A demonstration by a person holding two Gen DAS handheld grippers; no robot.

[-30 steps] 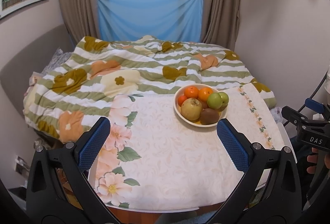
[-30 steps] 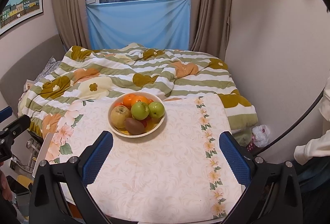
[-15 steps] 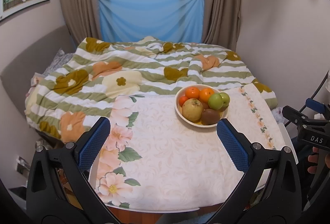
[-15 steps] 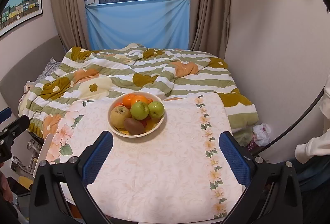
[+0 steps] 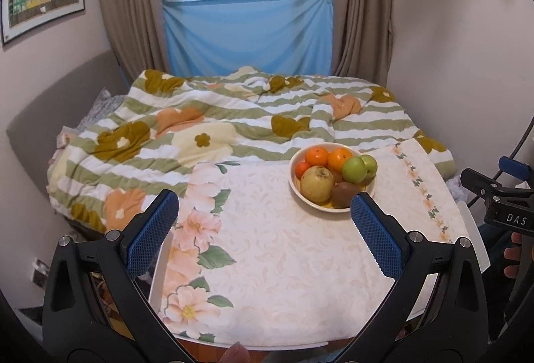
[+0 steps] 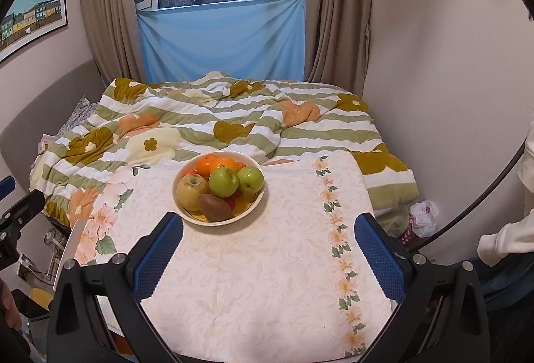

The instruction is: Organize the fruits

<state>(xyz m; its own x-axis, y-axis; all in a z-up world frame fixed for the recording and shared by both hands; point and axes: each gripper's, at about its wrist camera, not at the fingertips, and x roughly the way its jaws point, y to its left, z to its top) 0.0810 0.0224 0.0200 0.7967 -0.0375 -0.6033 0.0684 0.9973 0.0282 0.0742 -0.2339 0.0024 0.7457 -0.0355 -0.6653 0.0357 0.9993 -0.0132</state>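
A cream bowl (image 5: 295,187) (image 6: 257,201) stands at the far side of a table covered by a floral cloth (image 5: 283,262) (image 6: 267,279). It holds two oranges (image 5: 338,158), two green apples (image 6: 223,182), a yellowish pear (image 5: 316,183) (image 6: 193,191), a brown kiwi (image 5: 344,194) (image 6: 215,207) and small red fruit. My left gripper (image 5: 264,208) is open and empty, above the table's near left, short of the bowl. My right gripper (image 6: 269,231) is open and empty, just in front of the bowl.
A bed with a green-striped flowered quilt (image 5: 233,122) (image 6: 233,116) lies right behind the table. Curtains and a blue cloth (image 6: 222,39) hang at the window. A wall stands on the right. A plastic bag (image 6: 424,217) lies on the floor at right.
Both grippers have drifted slightly; the bowl sits a little nearer in the right wrist view. Jaws stay open. The fruit has not moved.
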